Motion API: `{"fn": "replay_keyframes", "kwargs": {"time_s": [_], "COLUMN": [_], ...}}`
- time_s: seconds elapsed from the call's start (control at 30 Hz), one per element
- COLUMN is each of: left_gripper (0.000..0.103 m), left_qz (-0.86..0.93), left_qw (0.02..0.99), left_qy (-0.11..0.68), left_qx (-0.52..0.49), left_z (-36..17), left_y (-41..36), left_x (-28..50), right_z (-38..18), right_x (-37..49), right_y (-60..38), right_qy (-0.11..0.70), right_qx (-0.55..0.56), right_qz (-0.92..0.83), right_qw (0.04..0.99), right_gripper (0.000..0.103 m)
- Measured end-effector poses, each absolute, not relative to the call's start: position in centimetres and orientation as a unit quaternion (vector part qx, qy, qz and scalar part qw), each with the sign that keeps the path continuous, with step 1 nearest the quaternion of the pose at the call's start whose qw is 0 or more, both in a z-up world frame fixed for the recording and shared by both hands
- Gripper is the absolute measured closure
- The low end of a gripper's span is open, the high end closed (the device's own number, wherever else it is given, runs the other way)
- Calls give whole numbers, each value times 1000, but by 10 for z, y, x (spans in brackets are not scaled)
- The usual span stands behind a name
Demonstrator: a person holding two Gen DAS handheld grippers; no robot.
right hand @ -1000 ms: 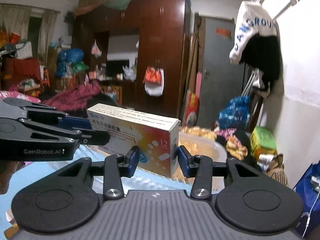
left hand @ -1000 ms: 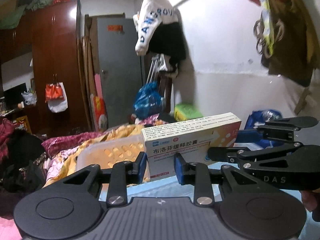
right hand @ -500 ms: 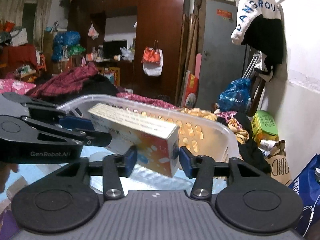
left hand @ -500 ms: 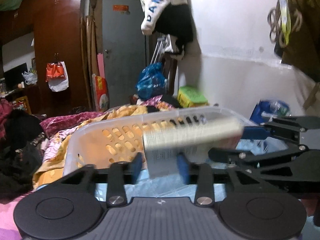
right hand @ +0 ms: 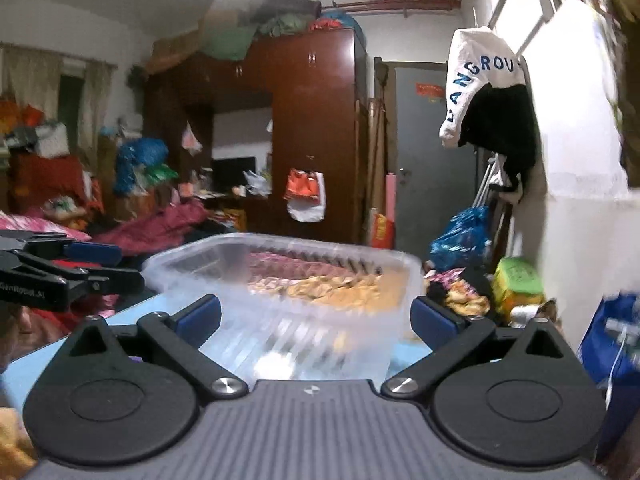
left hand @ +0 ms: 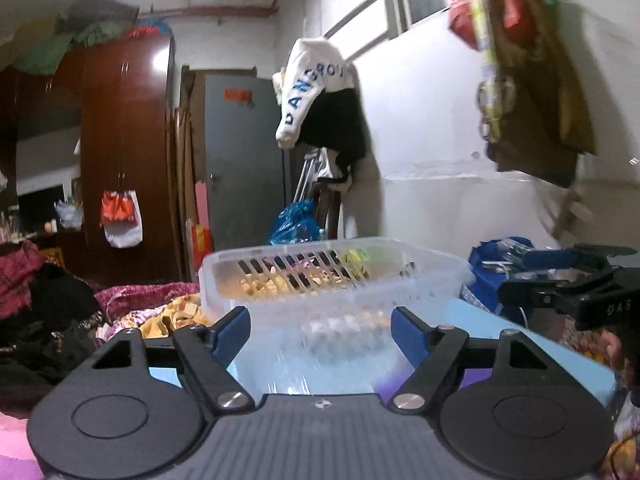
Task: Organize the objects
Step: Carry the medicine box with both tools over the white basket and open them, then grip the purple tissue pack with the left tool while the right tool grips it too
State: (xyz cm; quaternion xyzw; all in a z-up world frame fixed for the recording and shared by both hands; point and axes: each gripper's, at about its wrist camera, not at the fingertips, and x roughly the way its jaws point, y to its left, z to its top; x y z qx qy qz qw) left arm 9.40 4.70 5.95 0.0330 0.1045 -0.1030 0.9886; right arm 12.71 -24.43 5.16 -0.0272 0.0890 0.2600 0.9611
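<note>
A clear plastic basket (left hand: 332, 276) with slotted walls stands on the light blue table (left hand: 520, 344), just ahead of both grippers; it also shows in the right wrist view (right hand: 280, 280). My left gripper (left hand: 320, 330) is open and empty in front of the basket. My right gripper (right hand: 316, 316) is open and empty, also in front of it. The right gripper shows at the right in the left wrist view (left hand: 560, 280), and the left gripper at the left in the right wrist view (right hand: 80, 268). The medicine box is not in view.
A blue bag (left hand: 492, 260) sits right of the basket by the white wall. Piled clothes and bedding (left hand: 48, 304) lie to the left. A dark wardrobe (right hand: 316, 128) and a grey door (left hand: 240, 160) stand behind. Clothes hang on a rail (left hand: 320, 96).
Both grippers held the white medicine box together; both have opened and the box is gone from view. The grippers have drawn back from the basket.
</note>
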Motion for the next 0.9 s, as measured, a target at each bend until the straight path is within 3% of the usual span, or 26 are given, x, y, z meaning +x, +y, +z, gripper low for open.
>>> {"fn": "replay_keyframes", "kwargs": {"time_s": [0.27,0.53,0.73,0.9], "left_gripper": [23,23,23,32], "left_qz": [-117,-168,-190,-197], "left_qw": [987,978,971,970], "left_qy": [109,106,102,102], "left_qx": [19,60,104,98], "left_z": [12,-12,-25,-24], "left_y": [41,25,14,19], "left_x": [51,49,43,50], "right_z": [1,-3,-13,-21], "right_x": [93,95,100,108], "right_y": [-255,-239,-229,-228], "right_qy": [105,86,89,91], "right_qx": [34,-4,-52,-59], "right_qz": [287,322,345,350], "right_qw": [952,943,933,930], "right_gripper": [0,0,12,25]}}
